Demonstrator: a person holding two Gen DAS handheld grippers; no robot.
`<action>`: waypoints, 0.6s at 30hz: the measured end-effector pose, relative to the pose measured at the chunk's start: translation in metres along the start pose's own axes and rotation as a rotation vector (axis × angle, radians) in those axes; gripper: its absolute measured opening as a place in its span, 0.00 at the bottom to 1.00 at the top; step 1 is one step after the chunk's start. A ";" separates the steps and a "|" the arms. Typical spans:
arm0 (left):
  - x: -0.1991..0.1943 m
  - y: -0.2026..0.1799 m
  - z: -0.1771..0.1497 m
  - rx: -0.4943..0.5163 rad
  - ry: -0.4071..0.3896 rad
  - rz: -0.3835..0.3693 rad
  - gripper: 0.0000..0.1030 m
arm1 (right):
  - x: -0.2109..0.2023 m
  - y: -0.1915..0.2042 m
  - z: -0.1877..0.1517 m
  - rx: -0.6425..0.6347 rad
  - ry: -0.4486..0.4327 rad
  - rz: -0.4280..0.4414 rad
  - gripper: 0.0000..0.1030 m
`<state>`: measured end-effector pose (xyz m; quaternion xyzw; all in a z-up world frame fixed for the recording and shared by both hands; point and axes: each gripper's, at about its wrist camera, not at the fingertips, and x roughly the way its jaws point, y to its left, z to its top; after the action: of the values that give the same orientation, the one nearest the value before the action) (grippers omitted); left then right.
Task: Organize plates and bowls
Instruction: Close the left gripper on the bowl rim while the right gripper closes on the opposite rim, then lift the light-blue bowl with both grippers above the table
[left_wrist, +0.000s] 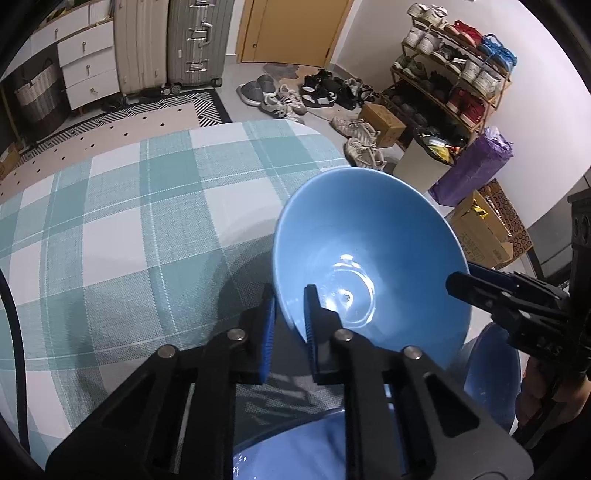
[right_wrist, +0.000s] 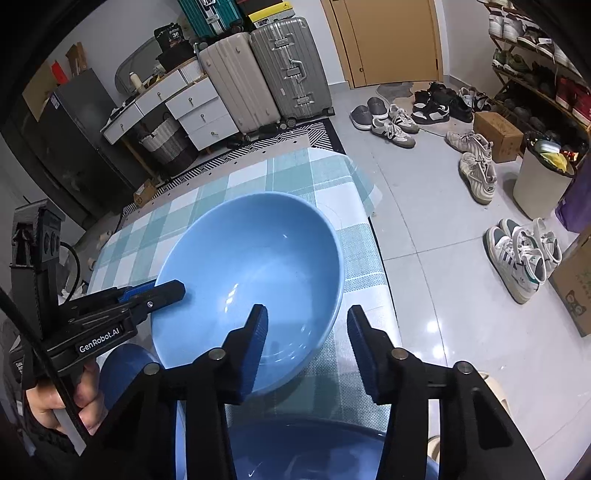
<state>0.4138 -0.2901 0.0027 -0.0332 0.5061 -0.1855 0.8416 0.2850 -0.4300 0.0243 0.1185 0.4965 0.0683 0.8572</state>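
A light blue bowl (left_wrist: 369, 236) (right_wrist: 255, 258) sits tilted over the teal checked tablecloth (left_wrist: 129, 221). My left gripper (left_wrist: 290, 328) is shut on the bowl's near rim, one pad inside and one outside. The right wrist view shows it clamped on the bowl's left rim (right_wrist: 162, 290). My right gripper (right_wrist: 306, 339) straddles the opposite rim with its jaws apart, and a gap shows beside the pads. From the left wrist view it (left_wrist: 461, 278) reaches in at the bowl's right edge. Below lie a darker blue dish (left_wrist: 295, 443) (right_wrist: 314, 443) and a second one (left_wrist: 491, 376) (right_wrist: 122, 369).
The table ends just right of the bowl, at its edge (right_wrist: 376, 258). Beyond lie tiled floor, scattered shoes (right_wrist: 476, 173), a white bin (right_wrist: 539, 184) and a shoe rack (left_wrist: 454, 74). Suitcases (right_wrist: 266, 74) and drawers stand at the back. A hand (right_wrist: 74, 402) holds the left gripper.
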 end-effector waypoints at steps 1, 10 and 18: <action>-0.002 0.000 -0.001 0.001 -0.002 0.001 0.11 | 0.001 0.001 -0.001 -0.004 0.000 -0.005 0.34; -0.005 0.001 0.000 0.000 -0.012 0.003 0.10 | 0.001 0.003 -0.003 -0.021 0.002 -0.043 0.23; -0.024 -0.005 0.003 0.006 -0.047 0.006 0.10 | -0.011 0.008 -0.002 -0.036 -0.025 -0.053 0.23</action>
<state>0.4047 -0.2869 0.0259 -0.0335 0.4859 -0.1839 0.8538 0.2778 -0.4243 0.0352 0.0908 0.4873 0.0529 0.8669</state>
